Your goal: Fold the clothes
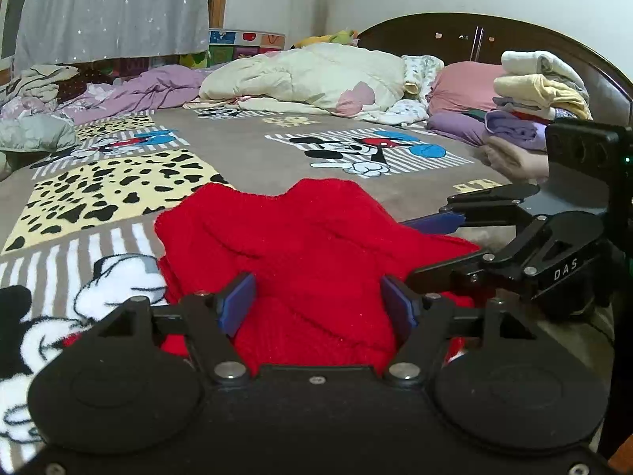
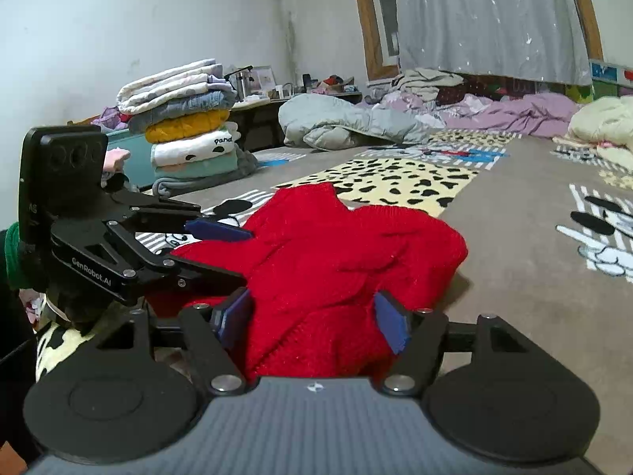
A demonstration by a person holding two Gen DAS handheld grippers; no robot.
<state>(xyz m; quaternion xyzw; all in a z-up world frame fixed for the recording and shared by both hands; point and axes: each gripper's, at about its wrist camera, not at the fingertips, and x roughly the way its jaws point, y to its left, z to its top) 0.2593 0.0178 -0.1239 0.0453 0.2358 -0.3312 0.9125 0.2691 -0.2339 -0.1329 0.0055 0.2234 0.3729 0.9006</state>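
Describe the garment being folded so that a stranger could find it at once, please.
On the bed's cartoon-print blanket, look at the near edge, between the left gripper and right gripper. The red sweater lies there bunched up. It is the only bright red knit; other clothes are pastel and lie farther away.

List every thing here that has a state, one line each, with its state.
Red sweater: crumpled on the bed, not yet folded.
Left hand-held gripper: open, fingers either side of the sweater.
Right hand-held gripper: open, fingers either side of the sweater.
Clothes stack: folded, piled.
Cream duvet: rumpled.
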